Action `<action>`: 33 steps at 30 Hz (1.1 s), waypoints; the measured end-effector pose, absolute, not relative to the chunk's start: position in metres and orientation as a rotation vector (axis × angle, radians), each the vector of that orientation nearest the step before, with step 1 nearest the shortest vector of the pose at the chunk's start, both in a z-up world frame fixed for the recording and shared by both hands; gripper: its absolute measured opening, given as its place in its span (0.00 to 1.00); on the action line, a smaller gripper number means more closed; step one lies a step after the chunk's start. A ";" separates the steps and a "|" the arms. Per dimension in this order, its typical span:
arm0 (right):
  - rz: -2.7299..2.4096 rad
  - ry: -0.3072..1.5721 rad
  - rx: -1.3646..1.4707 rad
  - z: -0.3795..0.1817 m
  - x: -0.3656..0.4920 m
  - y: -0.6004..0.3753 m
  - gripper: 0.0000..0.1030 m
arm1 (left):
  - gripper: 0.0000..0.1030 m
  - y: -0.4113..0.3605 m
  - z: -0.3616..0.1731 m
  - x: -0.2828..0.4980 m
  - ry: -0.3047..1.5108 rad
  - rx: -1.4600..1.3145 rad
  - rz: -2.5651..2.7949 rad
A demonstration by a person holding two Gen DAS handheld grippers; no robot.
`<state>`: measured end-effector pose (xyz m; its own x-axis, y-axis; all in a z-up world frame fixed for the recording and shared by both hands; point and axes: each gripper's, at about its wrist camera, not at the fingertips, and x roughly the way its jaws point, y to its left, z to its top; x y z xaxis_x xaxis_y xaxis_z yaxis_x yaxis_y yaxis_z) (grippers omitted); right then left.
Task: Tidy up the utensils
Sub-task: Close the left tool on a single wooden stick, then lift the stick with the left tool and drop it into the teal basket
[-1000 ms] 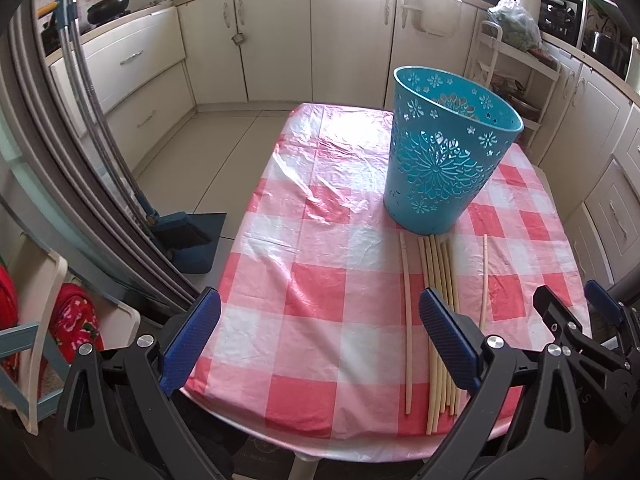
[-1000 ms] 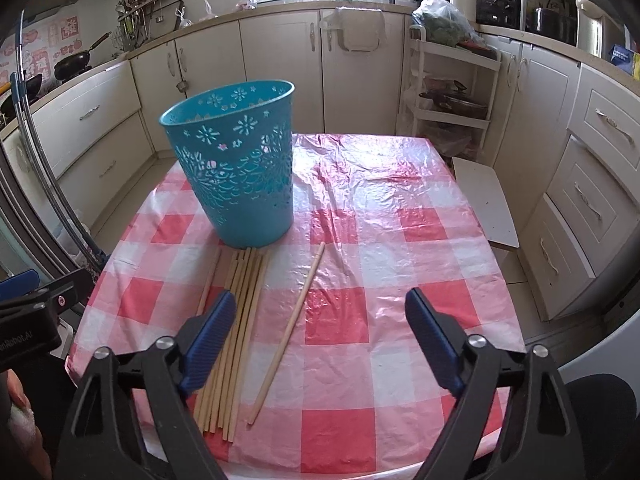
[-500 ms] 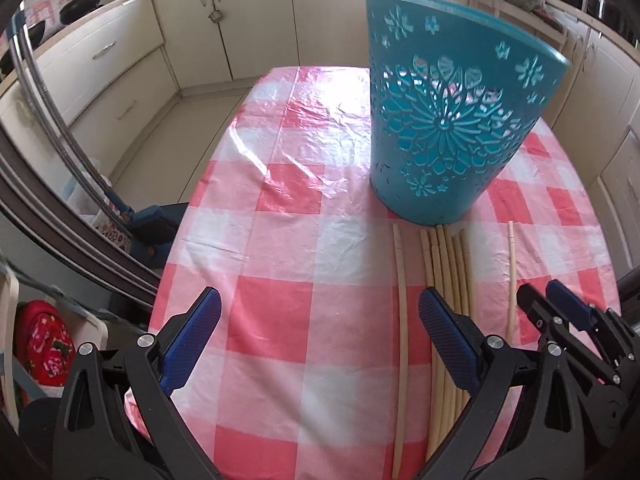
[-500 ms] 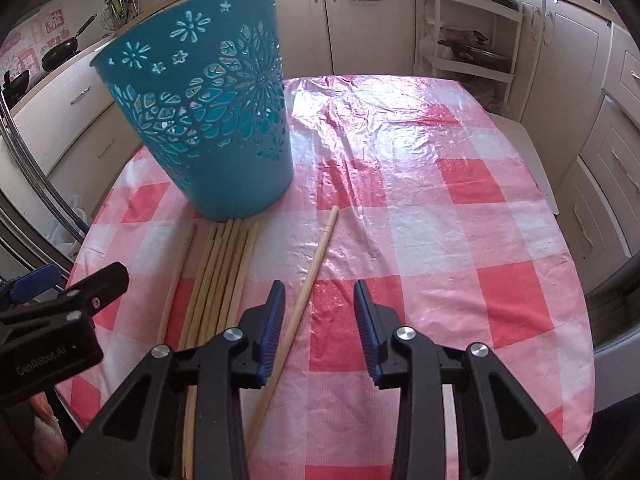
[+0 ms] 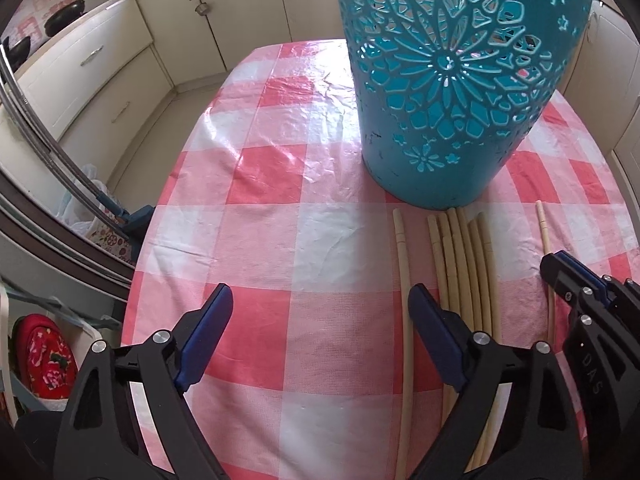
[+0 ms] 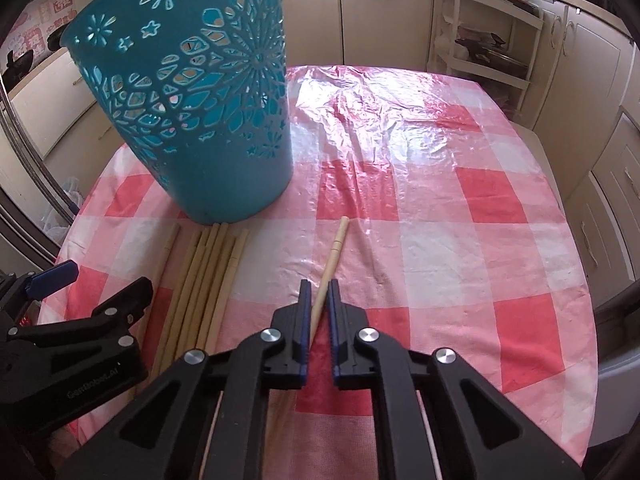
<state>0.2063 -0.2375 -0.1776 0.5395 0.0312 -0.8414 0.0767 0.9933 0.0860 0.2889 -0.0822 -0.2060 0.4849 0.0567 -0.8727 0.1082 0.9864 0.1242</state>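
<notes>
Pale wooden chopsticks (image 5: 464, 264) lie side by side on the pink-and-white checked tablecloth (image 5: 260, 208), their far ends against the foot of the teal cut-out basket (image 5: 448, 80), with a lone chopstick (image 6: 332, 260) lying apart to their right. The right gripper (image 6: 318, 304) has just been closing and its blue pads now pinch that lone chopstick. The left gripper (image 5: 320, 320) has just narrowed slightly but stands wide over bare cloth, nothing between its jaws, one chopstick just beside its right finger.

teal floral-cutout basket (image 5: 448, 92), red-white checked tablecloth (image 5: 280, 216)
</notes>
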 end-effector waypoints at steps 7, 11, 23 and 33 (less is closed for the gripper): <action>0.035 1.050 0.058 -0.176 0.208 -0.234 0.08 | 0.60 -0.086 -0.209 0.294 1.063 0.168 -0.062; 0.051 1.060 0.090 -0.177 0.205 -0.236 0.08 | 0.21 -0.093 -0.208 0.293 1.055 0.141 -0.165; 0.075 1.056 0.175 -0.177 0.187 -0.247 0.08 | 0.05 -0.060 -0.162 0.277 1.041 -0.037 -0.278; 0.091 1.044 0.193 -0.178 0.185 -0.249 0.08 | 0.05 -0.051 -0.025 0.276 0.728 -0.159 -0.364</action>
<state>0.1853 -0.2493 -0.1780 0.5006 0.1665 -0.8495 0.0163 0.9793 0.2016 0.2761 -0.0508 -0.0250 0.6873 -0.3779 -0.6203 0.2689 0.9257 -0.2661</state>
